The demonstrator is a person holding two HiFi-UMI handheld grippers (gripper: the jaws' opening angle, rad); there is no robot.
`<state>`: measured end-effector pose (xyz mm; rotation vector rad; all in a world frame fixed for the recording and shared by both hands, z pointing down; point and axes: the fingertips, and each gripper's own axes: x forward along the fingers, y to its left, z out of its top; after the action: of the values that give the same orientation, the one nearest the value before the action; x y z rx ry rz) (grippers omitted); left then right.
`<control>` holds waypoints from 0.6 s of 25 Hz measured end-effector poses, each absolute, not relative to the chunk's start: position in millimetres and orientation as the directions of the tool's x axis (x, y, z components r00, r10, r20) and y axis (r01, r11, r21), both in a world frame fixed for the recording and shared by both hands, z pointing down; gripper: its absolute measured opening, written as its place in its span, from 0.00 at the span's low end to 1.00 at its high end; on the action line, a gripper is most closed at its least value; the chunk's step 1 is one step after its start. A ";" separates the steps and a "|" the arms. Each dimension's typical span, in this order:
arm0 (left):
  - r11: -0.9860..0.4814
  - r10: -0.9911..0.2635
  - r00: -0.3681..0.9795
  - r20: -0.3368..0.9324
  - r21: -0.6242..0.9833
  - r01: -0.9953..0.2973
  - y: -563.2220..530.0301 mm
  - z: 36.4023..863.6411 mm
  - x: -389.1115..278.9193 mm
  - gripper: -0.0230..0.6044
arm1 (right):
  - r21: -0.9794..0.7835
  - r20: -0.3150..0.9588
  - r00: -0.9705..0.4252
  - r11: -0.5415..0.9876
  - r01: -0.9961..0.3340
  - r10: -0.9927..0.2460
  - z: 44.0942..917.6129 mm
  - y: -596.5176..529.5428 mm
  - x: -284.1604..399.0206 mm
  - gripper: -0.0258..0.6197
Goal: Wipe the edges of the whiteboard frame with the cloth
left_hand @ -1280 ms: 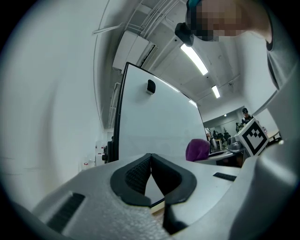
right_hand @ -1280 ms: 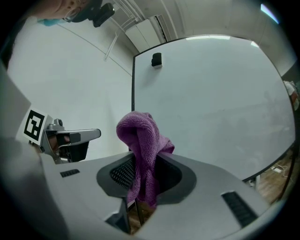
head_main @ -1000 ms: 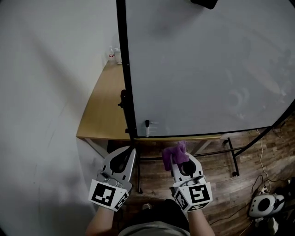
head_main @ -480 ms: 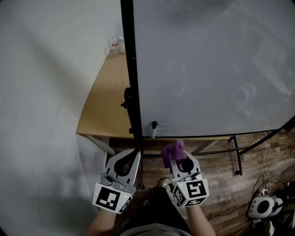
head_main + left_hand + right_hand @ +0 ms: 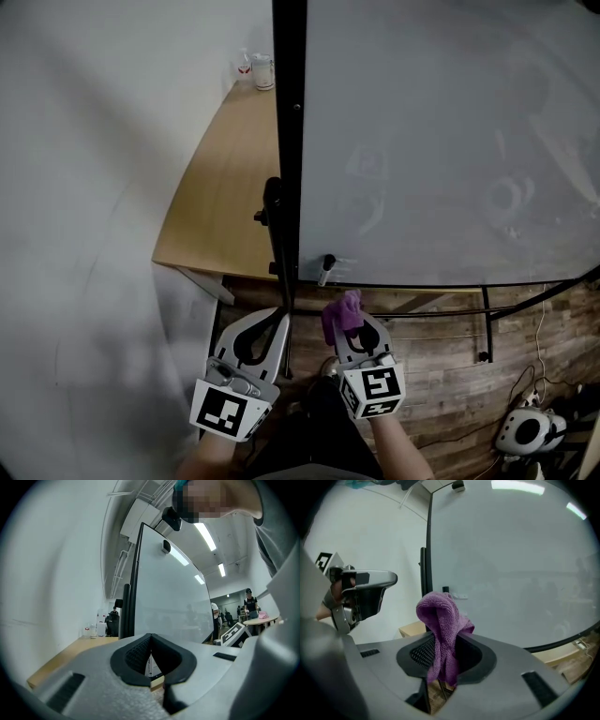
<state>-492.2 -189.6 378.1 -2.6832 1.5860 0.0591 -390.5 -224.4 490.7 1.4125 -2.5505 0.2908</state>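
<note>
Gripping cloth [image 5: 339, 313] in right gripper [image 5: 352, 321] fingers, wad poking forward for wiping. Hovering near frame [image 5: 289, 141] lower-left corner, not touching. Holding left gripper [image 5: 278, 317] fingers closed, empty, aside to leave room.

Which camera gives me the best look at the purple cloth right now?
The right gripper view: the cloth fills the centre, pinched in the right claw with its fold standing up. The head view shows it only as a small purple bunch; the left gripper view misses it.

Left claw [image 5: 276, 319] closed, empty; right claw [image 5: 356, 326] clamped on cloth [image 5: 339, 313].
</note>
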 end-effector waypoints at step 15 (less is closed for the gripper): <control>-0.451 -0.891 0.452 0.027 0.051 -0.891 -185.6 417.7 -509.4 0.07 | -0.078 0.361 -0.593 0.611 -0.788 -0.719 558.8 -246.4 -458.5 0.20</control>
<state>-509.4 -185.6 417.7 -2.7264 1.6751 0.0057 -458.5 -246.4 558.8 1.2237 -2.5447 0.3315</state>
